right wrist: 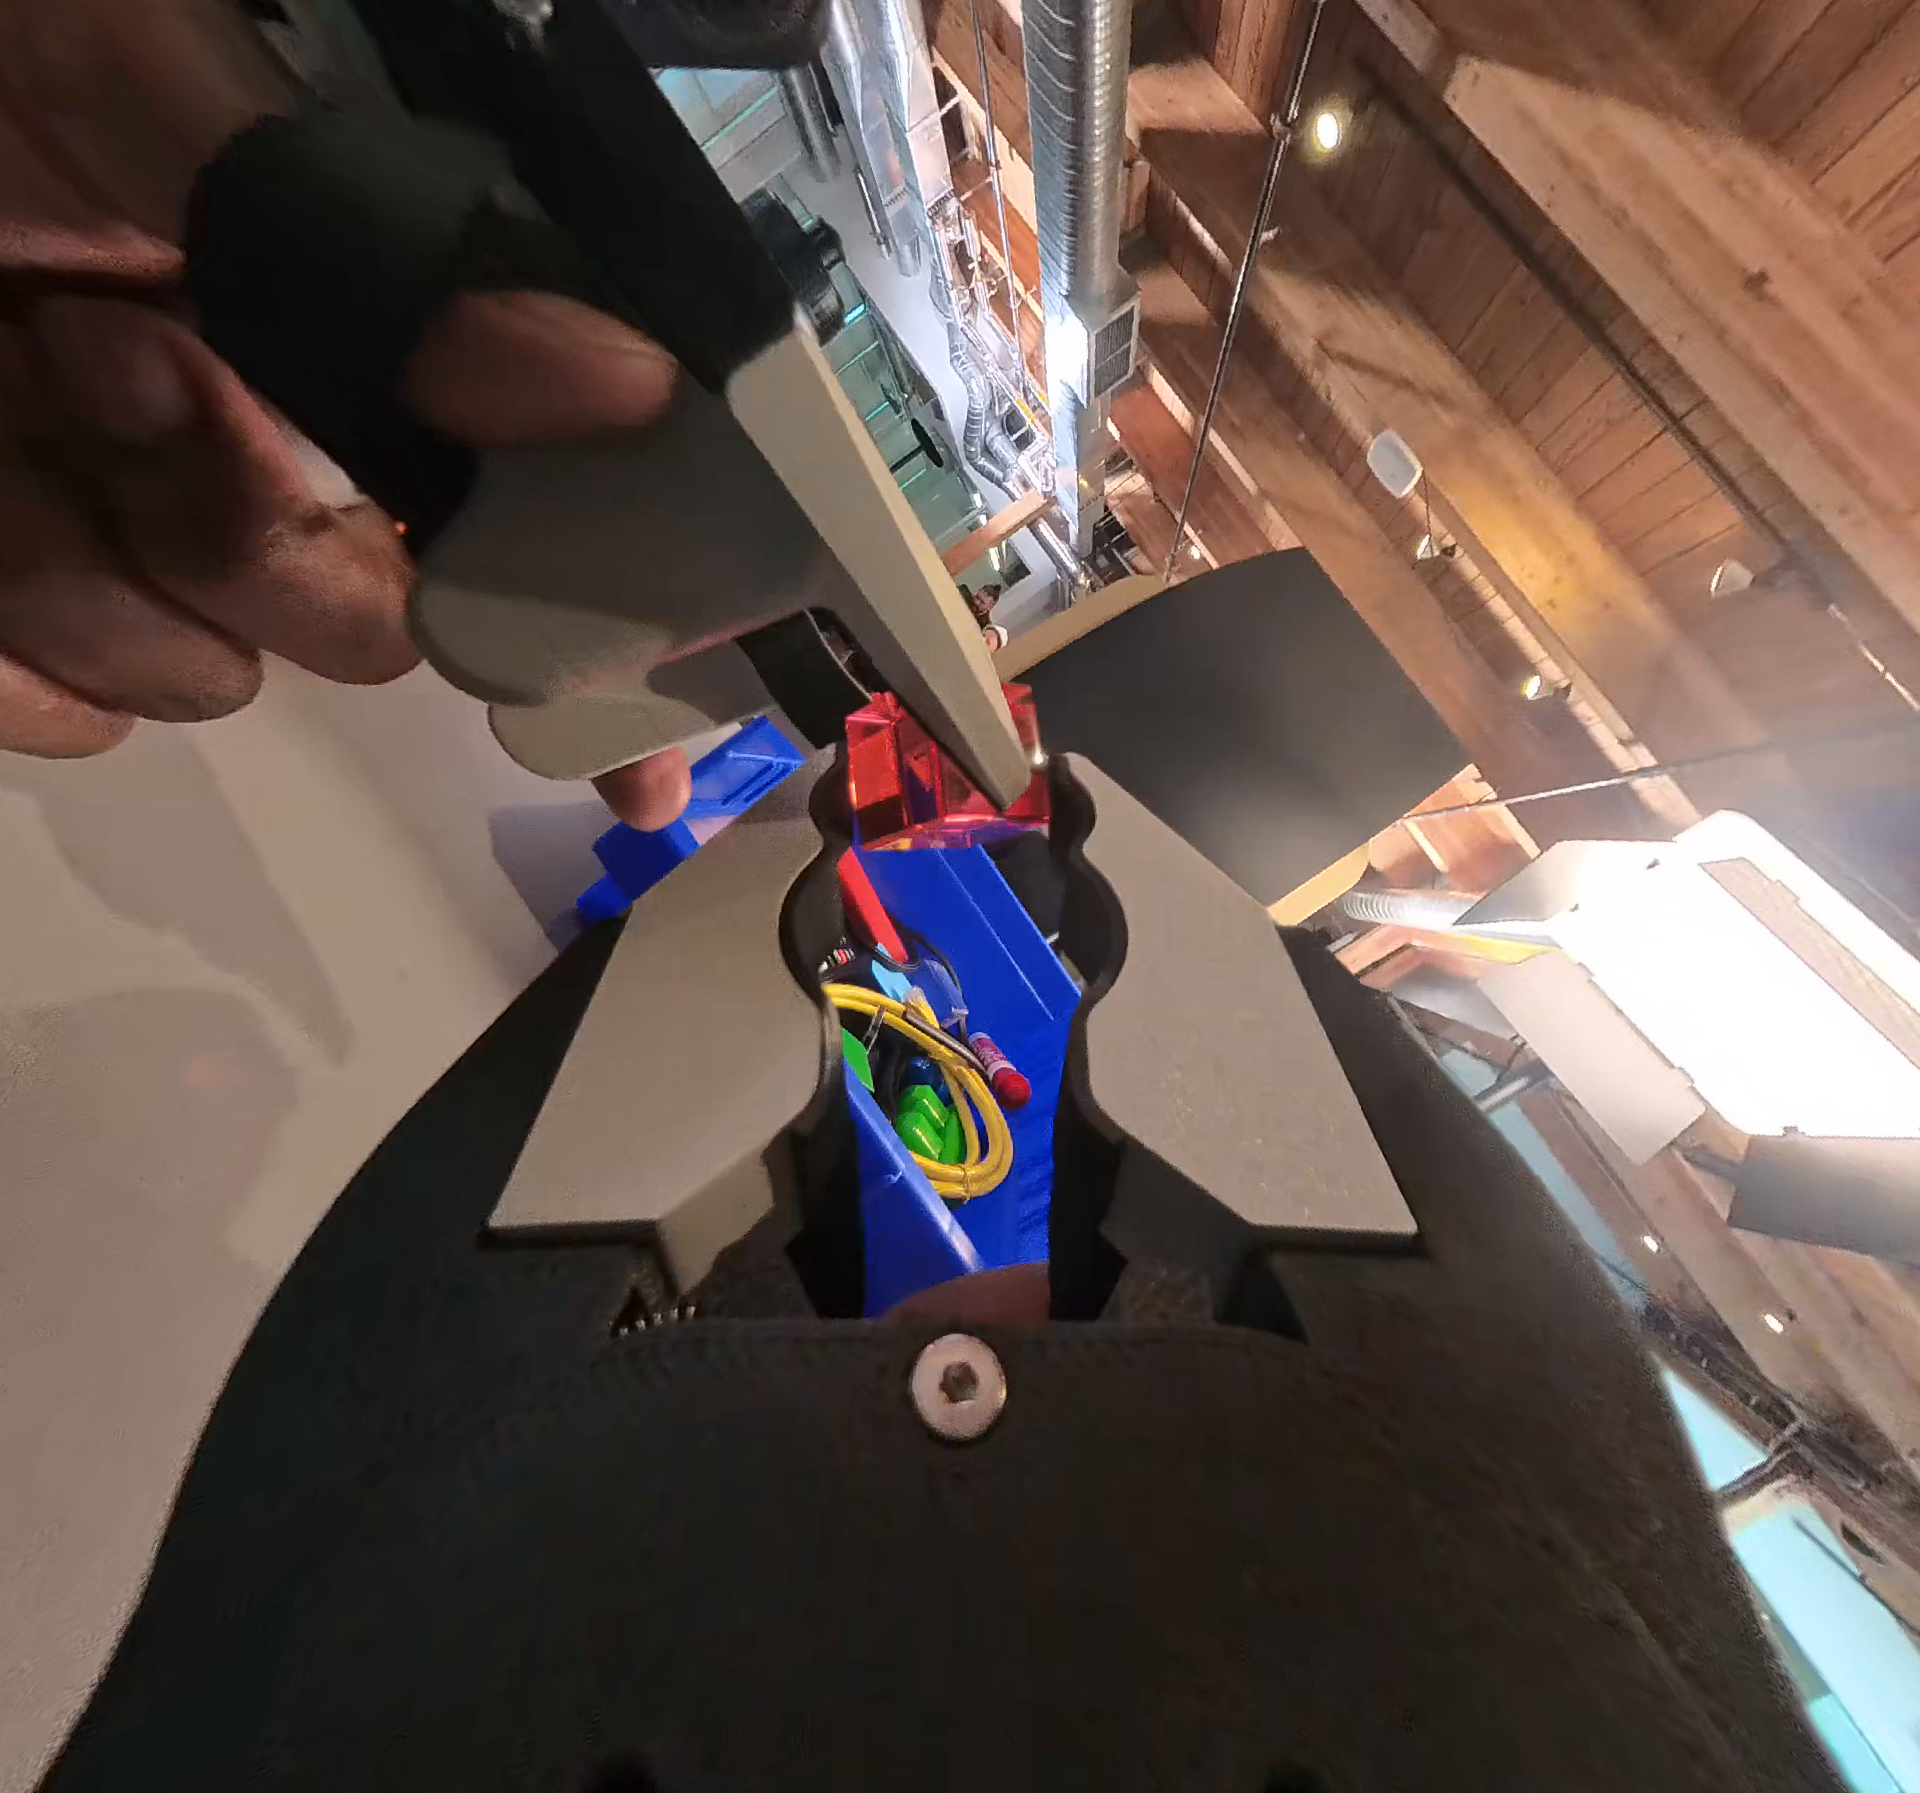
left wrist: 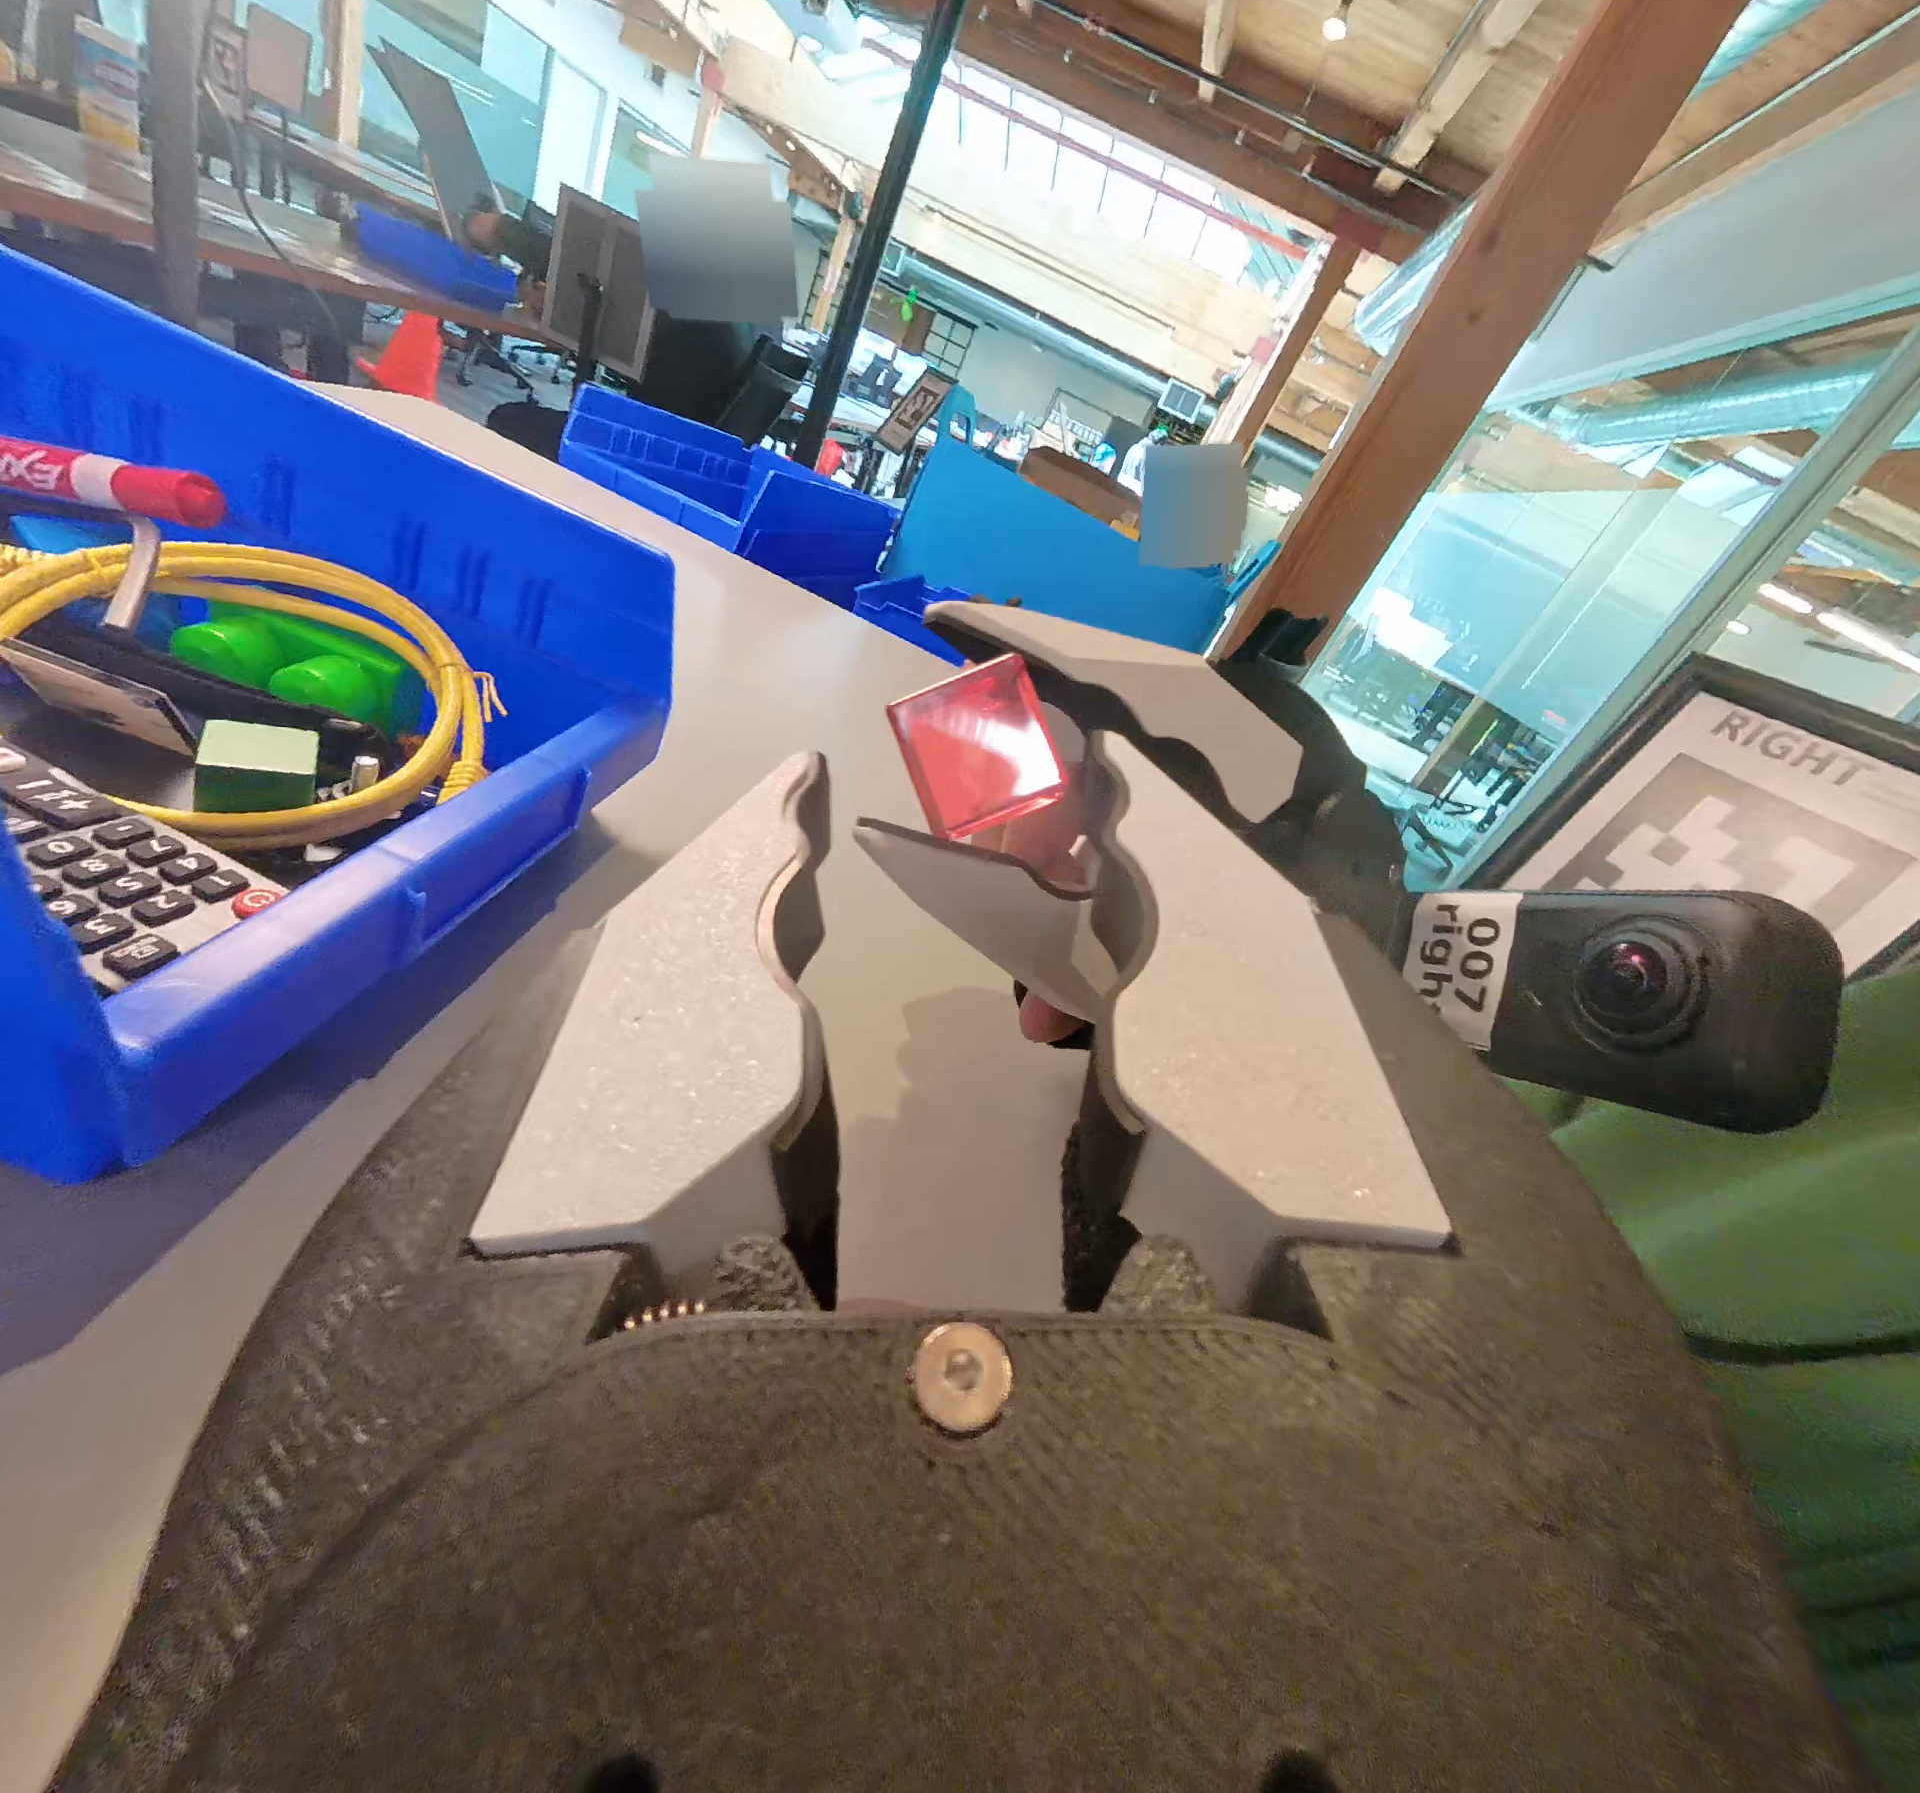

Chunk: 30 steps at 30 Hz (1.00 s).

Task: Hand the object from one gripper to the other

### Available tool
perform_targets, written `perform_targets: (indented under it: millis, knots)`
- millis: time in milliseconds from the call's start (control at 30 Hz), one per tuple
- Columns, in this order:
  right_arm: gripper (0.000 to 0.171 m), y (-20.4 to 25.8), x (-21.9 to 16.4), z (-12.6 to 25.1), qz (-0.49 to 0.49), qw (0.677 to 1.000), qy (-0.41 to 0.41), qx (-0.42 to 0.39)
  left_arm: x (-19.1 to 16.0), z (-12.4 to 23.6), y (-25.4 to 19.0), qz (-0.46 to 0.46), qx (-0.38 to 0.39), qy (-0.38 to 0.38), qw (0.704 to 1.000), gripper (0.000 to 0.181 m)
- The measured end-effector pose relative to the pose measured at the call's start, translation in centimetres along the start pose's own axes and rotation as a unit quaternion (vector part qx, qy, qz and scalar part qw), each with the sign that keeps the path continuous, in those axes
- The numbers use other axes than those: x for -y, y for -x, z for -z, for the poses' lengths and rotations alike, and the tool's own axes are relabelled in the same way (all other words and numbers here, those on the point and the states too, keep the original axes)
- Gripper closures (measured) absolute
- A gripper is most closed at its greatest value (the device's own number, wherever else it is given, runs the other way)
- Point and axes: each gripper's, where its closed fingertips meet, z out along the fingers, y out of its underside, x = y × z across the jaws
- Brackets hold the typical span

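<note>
1. The right hand-held gripper (right wrist: 940, 798) is clamped on the red cube (left wrist: 977, 744), held above the table (left wrist: 748, 600).
2. The left hand-held gripper (left wrist: 961, 793), fingers apart, straddles one right finger; closing now risks pinching it, not the cube.
3. An early release would likely drop the cube near the blue bin (left wrist: 582, 590).

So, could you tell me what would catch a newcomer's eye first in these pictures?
The clear red cube stands out, pinched in the right gripper just past the tips of the open left gripper. To the left, a bright blue bin holds a yellow cable and a calculator.
</note>
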Motion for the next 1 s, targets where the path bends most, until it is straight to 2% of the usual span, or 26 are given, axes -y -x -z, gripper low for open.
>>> perform_targets:
  millis: [133,167,233,300,367,500,600,700,767,833,933,1000]
  knots:
    - [0.135,-0.1,0.4,0.2,-0.019,1.0,-0.013,0.003,0.0,0.1,0.0,-0.038,0.012,-0.001,0.999,0.147]
    - [0.138,-0.3,0.7,0.3,-0.039,0.999,-0.021,0.005,0.4,0.3,0.7,-0.062,0.044,-0.009,0.997,0.153]
    - [0.136,-0.6,0.6,0.3,-0.098,0.995,-0.023,0.022,1.0,0.8,1.5,-0.135,0.096,-0.017,0.986,0.154]
    - [0.134,-0.9,0.6,0.4,-0.187,0.981,-0.028,0.052,2.0,1.3,1.8,-0.225,0.146,-0.032,0.963,0.154]
    - [0.13,-1.2,0.8,0.7,-0.299,0.948,-0.042,0.098,3.0,1.7,1.9,-0.316,0.199,-0.042,0.927,0.154]
    - [0.125,-1.5,1.2,1.2,-0.506,0.836,-0.069,0.199,3.5,1.6,1.2,-0.459,0.253,-0.041,0.851,0.154]
    - [0.124,-1.8,1.0,1.4,-0.589,0.77,-0.074,0.234,2.8,0.9,0.2,-0.534,0.251,-0.027,0.807,0.154]
    - [0.124,-1.3,1.5,1.6,-0.612,0.74,-0.077,0.267,1.8,0.0,-1.1,-0.587,0.225,-0.022,0.778,0.154]
    - [0.143,-1.2,1.4,1.6,-0.592,0.76,-0.074,0.256,1.4,-0.3,-1.1,-0.592,0.22,-0.014,0.775,0.154]
    - [0.143,-1.5,0.4,1.1,-0.549,0.807,-0.055,0.21,1.2,-0.4,-0.4,-0.563,0.221,-0.003,0.797,0.154]
    - [0.143,-2.6,-0.7,0.7,-0.47,0.872,-0.037,0.134,1.4,0.0,0.8,-0.446,0.207,-0.001,0.871,0.14]
    - [0.143,-3.2,-0.9,0.6,-0.404,0.91,-0.031,0.085,1.9,0.6,1.0,-0.336,0.173,-0.021,0.926,0.135]
